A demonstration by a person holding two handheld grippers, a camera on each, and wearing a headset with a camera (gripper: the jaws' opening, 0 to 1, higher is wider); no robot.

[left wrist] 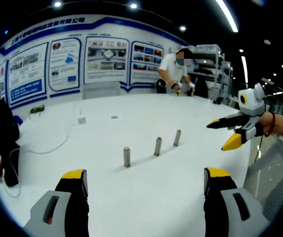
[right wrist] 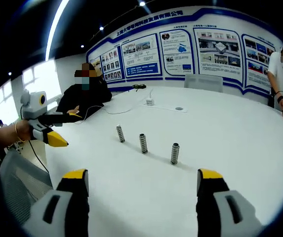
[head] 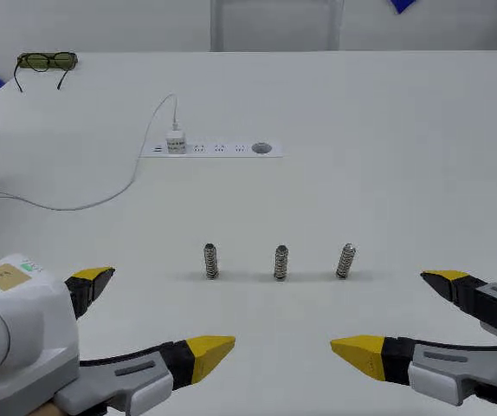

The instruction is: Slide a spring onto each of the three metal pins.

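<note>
Three pins [head: 280, 262] carrying springs [head: 211, 260] are stood in a row on the tabletop [head: 361, 130], ahead of and between left gripper [head: 162, 312] and right gripper [head: 385, 312]. Both are held jaws apart, empty.

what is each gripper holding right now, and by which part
Nothing. The left gripper and the right gripper are both open and empty; the three springs stand on the table, clear of both.
</note>
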